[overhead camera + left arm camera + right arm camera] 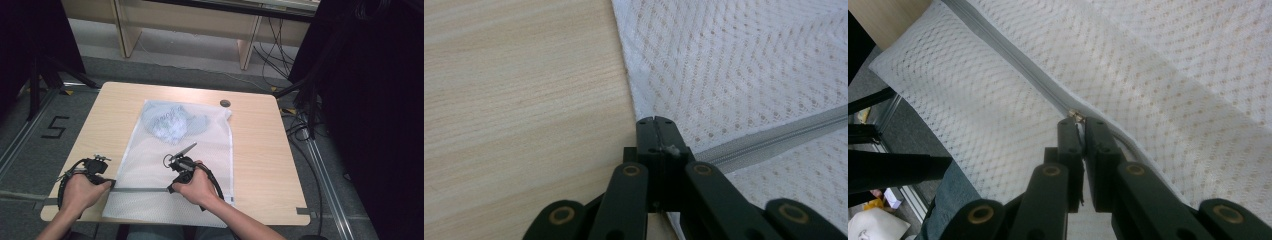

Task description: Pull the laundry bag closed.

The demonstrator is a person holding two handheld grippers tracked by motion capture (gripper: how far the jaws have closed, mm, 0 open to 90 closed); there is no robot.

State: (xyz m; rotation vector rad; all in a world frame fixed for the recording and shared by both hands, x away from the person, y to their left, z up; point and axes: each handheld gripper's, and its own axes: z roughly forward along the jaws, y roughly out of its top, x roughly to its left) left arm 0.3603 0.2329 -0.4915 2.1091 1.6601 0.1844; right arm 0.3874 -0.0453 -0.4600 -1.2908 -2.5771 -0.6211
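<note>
We've got a white mesh zip-up laundry bag (170,160) lying flat on the light wooden desk (255,150), with a pale blue crumpled garment (172,122) inside near its far end. The grey zipper (142,189) runs across the near end of the bag.

Left gripper (655,122) is closed, pinching the bag's left edge right at the end of the zipper. Right gripper (1081,121) is closed too, on the small metal zipper pull (1076,116), about midway along the track; whether the slider is going toward open or shut we can't tell.

To do it well, we'd judge:
- keep the left gripper anchored and pulling lightly outward so the track stays taut
- drag the pull straight along the zipper line, low to the desk, no lifting
- watch the loose mesh beside the slider, it could snag
- hold the pinch firm; the pull is tiny and could slip out.
</note>
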